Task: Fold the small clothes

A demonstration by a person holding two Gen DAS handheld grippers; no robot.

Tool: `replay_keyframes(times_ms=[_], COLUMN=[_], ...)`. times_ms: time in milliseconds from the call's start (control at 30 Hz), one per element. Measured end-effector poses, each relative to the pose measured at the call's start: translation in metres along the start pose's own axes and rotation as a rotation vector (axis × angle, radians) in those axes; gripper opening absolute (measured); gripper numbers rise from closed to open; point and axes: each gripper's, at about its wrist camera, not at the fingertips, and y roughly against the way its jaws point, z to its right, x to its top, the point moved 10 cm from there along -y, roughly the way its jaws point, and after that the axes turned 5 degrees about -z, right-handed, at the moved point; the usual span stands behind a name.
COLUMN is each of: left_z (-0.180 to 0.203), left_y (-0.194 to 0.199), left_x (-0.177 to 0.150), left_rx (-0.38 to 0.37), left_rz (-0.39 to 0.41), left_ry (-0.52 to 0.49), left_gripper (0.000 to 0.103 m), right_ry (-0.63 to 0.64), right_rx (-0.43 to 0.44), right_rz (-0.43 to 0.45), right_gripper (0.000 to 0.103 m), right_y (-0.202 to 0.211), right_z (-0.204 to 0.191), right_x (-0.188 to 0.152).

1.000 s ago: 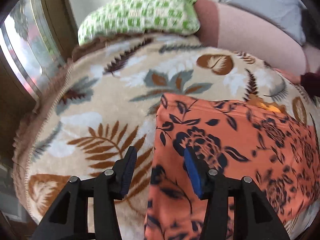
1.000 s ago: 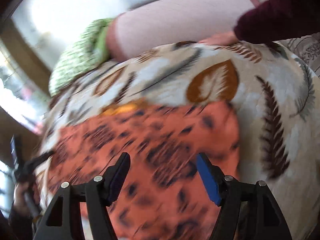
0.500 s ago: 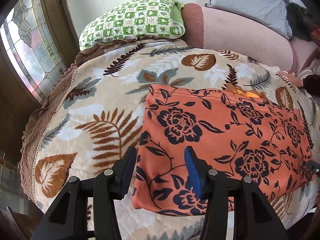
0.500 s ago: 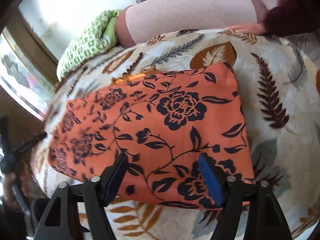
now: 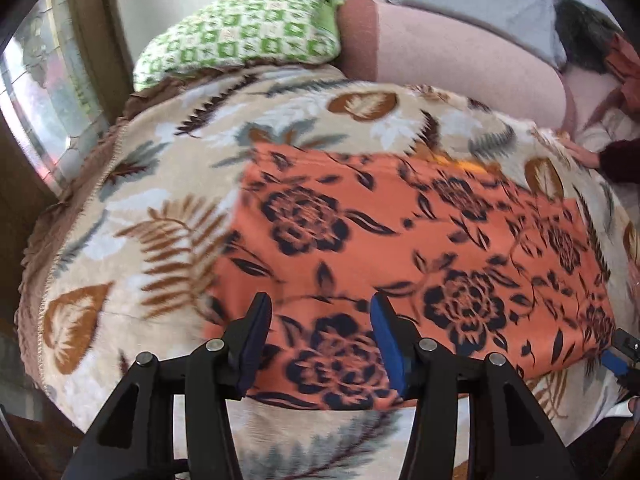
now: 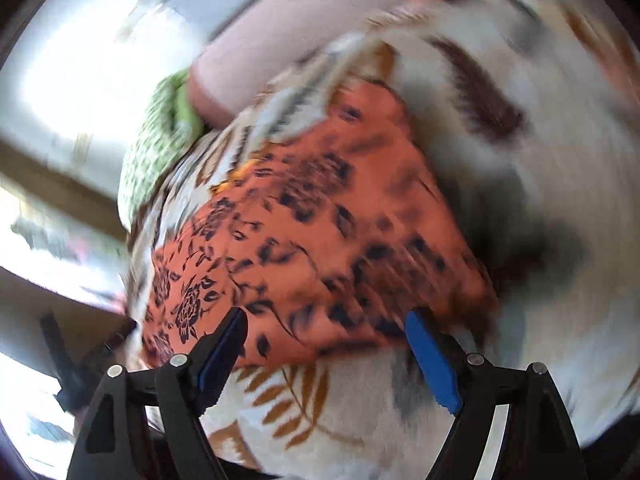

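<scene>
An orange cloth with dark flower print [image 5: 400,240] lies flat as a folded rectangle on the leaf-patterned blanket [image 5: 132,220]. A bit of yellow-orange fabric [image 5: 460,164] peeks out at its far edge. My left gripper [image 5: 320,336] is open and empty above the cloth's near left corner. My right gripper [image 6: 328,352] is open and empty over the cloth's [image 6: 312,248] near edge; that view is motion-blurred. The right gripper's tip also shows in the left wrist view [image 5: 618,354].
A green checked pillow [image 5: 240,36] and a pink sofa arm [image 5: 460,52] lie beyond the blanket. A window [image 5: 44,92] is at left. Another person's hand in a dark red sleeve [image 5: 600,158] rests on the blanket at right.
Both grippers have pulled back from the cloth and stayed open. The left one has shifted right along the near edge; the right one is swinging fast, tilting its view.
</scene>
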Motion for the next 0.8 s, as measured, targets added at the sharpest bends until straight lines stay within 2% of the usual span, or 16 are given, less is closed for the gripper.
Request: replay_keyframes(times_ms=[100, 233, 300, 400, 467, 567, 700, 733, 800], left_z=[0.020, 0.042, 0.054, 0.068, 0.067, 0.068, 0.076, 0.081, 0.087], left_y=[-0.009, -0.011, -0.017, -0.044, -0.043, -0.025, -0.015, -0.024, -0.053], left_x=[-0.005, -0.005, -0.006, -0.017, -0.015, -0.007, -0.003, -0.008, -0.023], left_rx=[-0.020, -0.045, -0.027, 0.028, 0.043, -0.028, -0.041, -0.043, -0.031], left_rz=[-0.017, -0.007, -0.001, -0.056, -0.037, -0.002, 0.067, 0.037, -0.077], left_ry=[-0.016, -0.007, -0.034, -0.112, -0.120, -0.055, -0.080, -0.099, -0.133], left_gripper=[0.052, 0.052, 0.054, 0.055, 0.055, 0.055, 0.055, 0.055, 0.057], right_ry=[-0.096, -0.187, -0.199, -0.270, -0.308, -0.333, -0.353, -0.338, -0.319], right_rx=[0.022, 0.069, 0.073, 0.094, 0.108, 0.086, 0.100, 0.090, 0.062], right_rz=[-0.001, 0.021, 0.035, 0.051, 0.070, 0.106, 0.103, 0.104, 0.095], right_gripper=[0.084, 0.084, 0.084, 0.084, 0.084, 0.084, 0.083, 0.080, 0.057], right_y=[-0.004, -0.008, -0.005, -0.007, -0.003, 0.008, 0.004, 0.004, -0.001], right_z=[0.019, 0.026, 0.028, 0.034, 0.036, 0.043, 0.045, 0.042, 0.041], right_x=[-0.001, 0.015, 0.021, 0.025, 0.027, 0.028, 0.034, 0.036, 0.038])
